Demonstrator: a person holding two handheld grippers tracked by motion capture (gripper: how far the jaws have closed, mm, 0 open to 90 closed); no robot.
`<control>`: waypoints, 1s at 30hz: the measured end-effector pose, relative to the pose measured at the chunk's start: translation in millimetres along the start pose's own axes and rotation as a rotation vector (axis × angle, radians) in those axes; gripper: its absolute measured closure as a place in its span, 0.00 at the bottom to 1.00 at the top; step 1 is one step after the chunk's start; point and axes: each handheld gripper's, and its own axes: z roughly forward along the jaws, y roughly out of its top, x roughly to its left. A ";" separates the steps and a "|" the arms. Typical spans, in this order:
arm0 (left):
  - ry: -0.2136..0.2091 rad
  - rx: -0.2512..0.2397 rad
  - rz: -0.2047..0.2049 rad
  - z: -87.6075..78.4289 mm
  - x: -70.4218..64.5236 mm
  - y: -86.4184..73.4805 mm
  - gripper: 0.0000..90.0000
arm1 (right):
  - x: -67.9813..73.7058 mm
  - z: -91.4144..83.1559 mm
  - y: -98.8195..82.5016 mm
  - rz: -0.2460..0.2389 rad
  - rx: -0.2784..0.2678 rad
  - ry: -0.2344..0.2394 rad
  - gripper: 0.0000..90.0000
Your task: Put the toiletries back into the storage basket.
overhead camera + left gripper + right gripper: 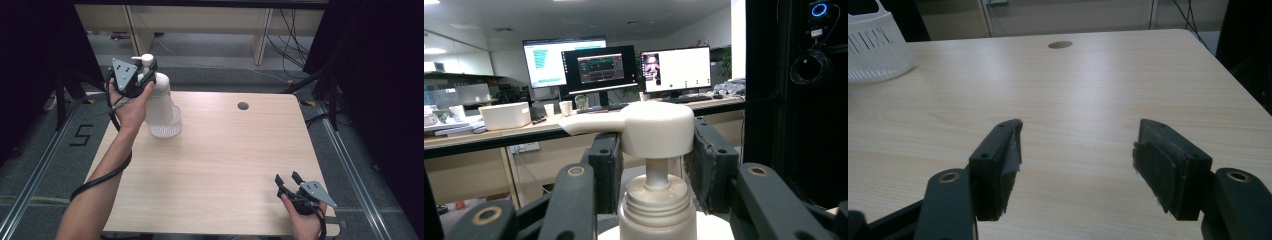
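Observation:
A white pump bottle [159, 92] stands upright at the table's back left, its lower end inside a small white mesh basket [167, 129]. My left gripper [145, 75] is shut on the bottle's top. In the left gripper view the two black jaws flank the pump head [649, 127] and the screw collar [656, 200], with the spout pointing left. My right gripper [289, 178] rests low near the table's front right corner, open, with nothing between its jaws; its own view shows bare wood between the fingers [998, 160].
The light wooden table [225, 165] has a round cable hole [243, 106] near its back edge. Black frame posts stand at both sides. The basket [873, 50] sits far left in the right gripper view. Desks with monitors [599, 67] lie beyond.

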 end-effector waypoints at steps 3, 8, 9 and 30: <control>-0.002 0.002 0.002 2.6 0.1 -0.7 0.66 | -1.6 0.2 0.3 -0.022 -0.001 -0.001 0.40; -0.003 0.004 0.006 7.0 0.7 -0.9 0.66 | -1.0 -0.1 0.3 -0.017 0.001 0.001 0.40; -0.002 0.006 0.007 7.5 0.8 -0.9 0.66 | -0.2 0.0 0.1 -0.005 0.003 0.006 0.40; -0.003 0.019 0.016 24.7 0.9 -4.8 0.66 | -1.9 0.3 0.2 -0.026 0.000 0.001 0.40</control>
